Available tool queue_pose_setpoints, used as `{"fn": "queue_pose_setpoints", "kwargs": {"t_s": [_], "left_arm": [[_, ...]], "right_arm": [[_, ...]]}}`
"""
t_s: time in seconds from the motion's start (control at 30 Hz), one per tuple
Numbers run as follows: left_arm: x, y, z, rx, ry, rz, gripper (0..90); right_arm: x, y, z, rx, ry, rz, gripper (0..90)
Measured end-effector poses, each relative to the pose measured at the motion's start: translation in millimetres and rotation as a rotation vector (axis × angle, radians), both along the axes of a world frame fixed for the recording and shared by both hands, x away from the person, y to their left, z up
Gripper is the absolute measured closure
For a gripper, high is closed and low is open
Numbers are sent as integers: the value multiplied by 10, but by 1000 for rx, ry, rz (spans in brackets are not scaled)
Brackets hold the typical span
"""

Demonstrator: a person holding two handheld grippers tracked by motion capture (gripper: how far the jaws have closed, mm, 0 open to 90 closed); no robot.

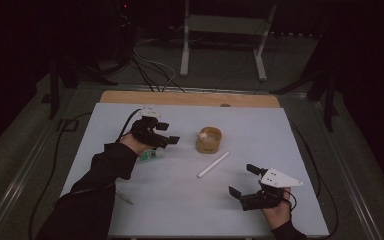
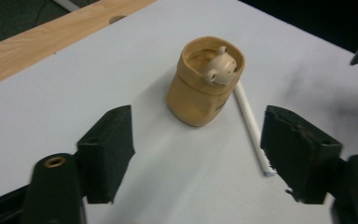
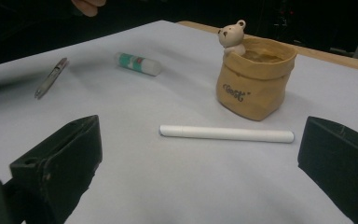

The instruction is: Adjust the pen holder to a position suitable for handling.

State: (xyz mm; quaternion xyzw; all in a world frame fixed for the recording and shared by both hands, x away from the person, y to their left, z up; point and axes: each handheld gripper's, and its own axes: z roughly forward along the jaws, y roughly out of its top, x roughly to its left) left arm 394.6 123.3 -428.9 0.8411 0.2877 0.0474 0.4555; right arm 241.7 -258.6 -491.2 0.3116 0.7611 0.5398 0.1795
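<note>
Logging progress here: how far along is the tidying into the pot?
Nothing looks done: the pot holds no stationery I can see. Nothing in hand: left gripper and right gripper are open, empty. Left on the table: pen, glue stick, pencil.

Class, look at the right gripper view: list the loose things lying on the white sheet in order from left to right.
Small metal tool → glue stick → white pen → tan bear pot.
</note>
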Motion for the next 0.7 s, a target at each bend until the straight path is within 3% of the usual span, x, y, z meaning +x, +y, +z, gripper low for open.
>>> {"fn": "queue_pose_setpoints", "kwargs": {"t_s": [0.2, 0.43, 0.53, 0.7], "left_arm": [[-55, 38, 63, -43, 2, -34, 12], [-99, 138, 123, -102, -28, -33, 0], [-132, 180, 127, -113, -61, -22, 0], [-202, 228, 142, -117, -90, -48, 1]], "right_arm": [[2, 4, -2, -2, 2, -2, 0], [-3, 4, -1, -3, -1, -2, 0], [-1, 7, 0, -3, 1, -2, 0], [-1, 15, -1, -6, 3, -1, 0]]}}
